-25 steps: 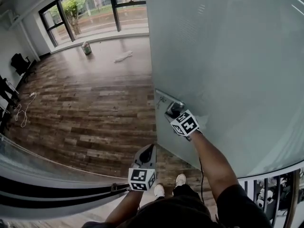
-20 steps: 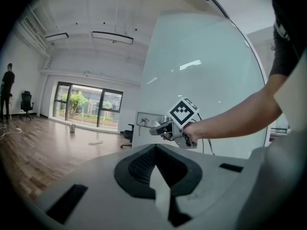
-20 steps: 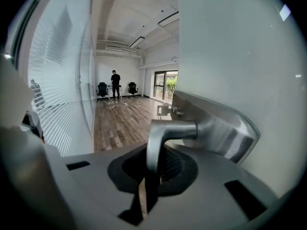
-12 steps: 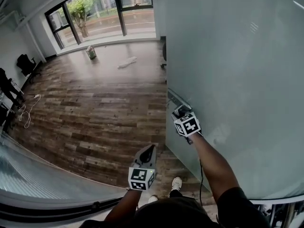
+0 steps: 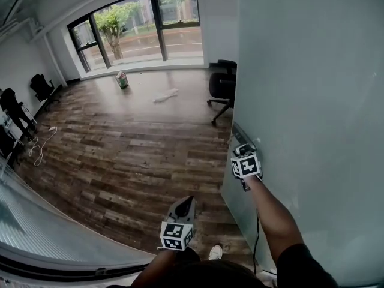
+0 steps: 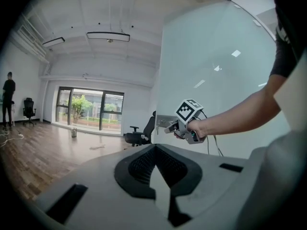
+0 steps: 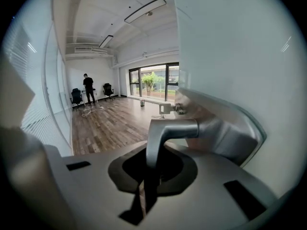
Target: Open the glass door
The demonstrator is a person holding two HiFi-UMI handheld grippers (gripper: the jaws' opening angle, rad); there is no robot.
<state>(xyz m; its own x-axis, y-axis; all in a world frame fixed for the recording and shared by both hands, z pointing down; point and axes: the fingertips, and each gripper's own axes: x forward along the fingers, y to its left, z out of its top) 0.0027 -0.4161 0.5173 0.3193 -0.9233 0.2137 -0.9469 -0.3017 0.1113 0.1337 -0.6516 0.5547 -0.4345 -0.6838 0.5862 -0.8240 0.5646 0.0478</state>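
Observation:
The frosted glass door [image 5: 312, 101] fills the right of the head view, swung open into the room. Its metal lever handle [image 7: 168, 131] runs down between the jaws of my right gripper [image 7: 152, 164], which are closing on it. In the head view that gripper [image 5: 241, 147] sits at the door's edge on the handle plate [image 5: 240, 135]. My left gripper [image 5: 187, 201] hangs low in front of me, shut and empty, away from the door. In the left gripper view my left gripper [image 6: 156, 176] points at the right gripper [image 6: 172, 127] on the door [image 6: 225, 80].
A wooden floor [image 5: 120, 155] stretches to tall windows [image 5: 144, 29]. A black office chair [image 5: 223, 86] stands just past the door's edge. A glass partition [image 5: 48, 233] curves along the lower left. A person [image 5: 12, 110], a cable [image 5: 39, 146] and a small bucket [image 5: 122, 80] are farther off.
The door has swung to the right with my right gripper on its handle. Both grippers have moved forward into the room, and the chair behind the door's edge has come into view.

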